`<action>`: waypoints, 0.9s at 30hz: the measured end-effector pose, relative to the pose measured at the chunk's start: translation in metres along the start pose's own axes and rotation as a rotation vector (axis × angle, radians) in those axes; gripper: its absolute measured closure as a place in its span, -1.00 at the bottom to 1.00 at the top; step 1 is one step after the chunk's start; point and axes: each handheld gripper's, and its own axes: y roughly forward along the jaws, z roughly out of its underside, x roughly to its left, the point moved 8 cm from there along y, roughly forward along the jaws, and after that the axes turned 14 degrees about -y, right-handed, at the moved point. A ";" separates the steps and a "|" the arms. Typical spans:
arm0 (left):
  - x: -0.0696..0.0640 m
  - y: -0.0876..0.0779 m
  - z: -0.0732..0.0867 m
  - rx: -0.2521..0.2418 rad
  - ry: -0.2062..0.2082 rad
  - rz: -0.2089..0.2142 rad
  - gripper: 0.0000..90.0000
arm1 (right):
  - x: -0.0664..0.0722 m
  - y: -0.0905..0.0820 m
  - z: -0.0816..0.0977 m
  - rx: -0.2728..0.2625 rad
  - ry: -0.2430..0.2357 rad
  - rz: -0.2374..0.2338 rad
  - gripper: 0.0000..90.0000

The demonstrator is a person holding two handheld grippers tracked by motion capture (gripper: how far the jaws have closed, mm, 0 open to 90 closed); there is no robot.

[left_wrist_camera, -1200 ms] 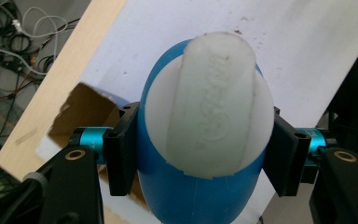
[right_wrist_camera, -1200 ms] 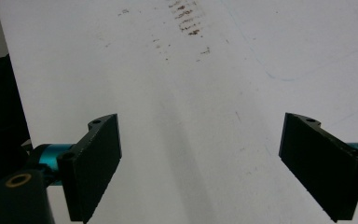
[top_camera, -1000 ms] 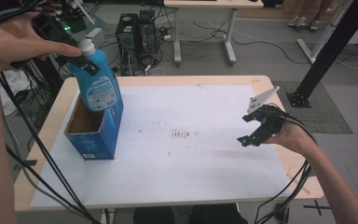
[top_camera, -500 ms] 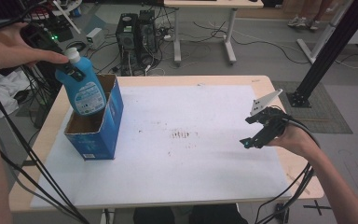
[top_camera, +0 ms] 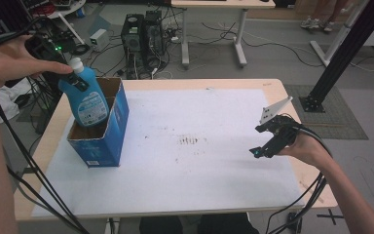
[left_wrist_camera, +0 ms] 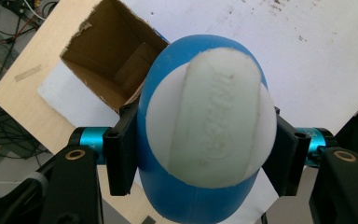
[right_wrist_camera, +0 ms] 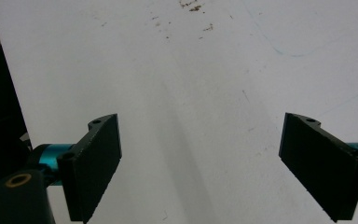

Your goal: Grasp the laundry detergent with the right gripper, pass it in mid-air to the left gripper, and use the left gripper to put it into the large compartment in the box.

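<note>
left gripper [left_wrist_camera: 205,163] clamps blue bottle [top_camera: 86,100] at neck, over box [top_camera: 114,127] | likely smooth, rigid plastic; neck hold suits | right gripper [right_wrist_camera: 223,163] agape, far right of box

A wooden table [top_camera: 278,88] is covered by a white sheet [top_camera: 214,112], which has small brown marks [top_camera: 189,141] near its middle. On the floor behind the table stand two dark computer towers [top_camera: 143,34], beside a light desk [top_camera: 224,4]. Cables [top_camera: 272,44] lie there. At the right a black post [top_camera: 343,48] rises from a grey mat [top_camera: 341,114].
</note>
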 end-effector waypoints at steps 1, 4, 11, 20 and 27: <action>0.001 0.003 0.002 0.005 -0.003 0.000 -0.17 | 0.001 0.000 0.000 0.004 0.003 -0.002 -0.73; 0.003 0.014 0.007 0.015 -0.011 0.003 -0.17 | 0.001 0.001 -0.001 0.001 0.001 -0.001 -0.73; 0.004 0.030 0.013 0.035 -0.009 0.010 -0.17 | 0.003 0.005 -0.002 0.005 -0.005 -0.008 -0.73; 0.005 0.061 0.022 0.065 -0.015 0.025 -0.17 | 0.006 0.011 0.001 0.019 0.001 -0.011 -0.73; 0.007 0.080 0.030 0.083 -0.026 0.027 -0.17 | 0.008 0.015 0.000 0.023 -0.002 -0.017 -0.73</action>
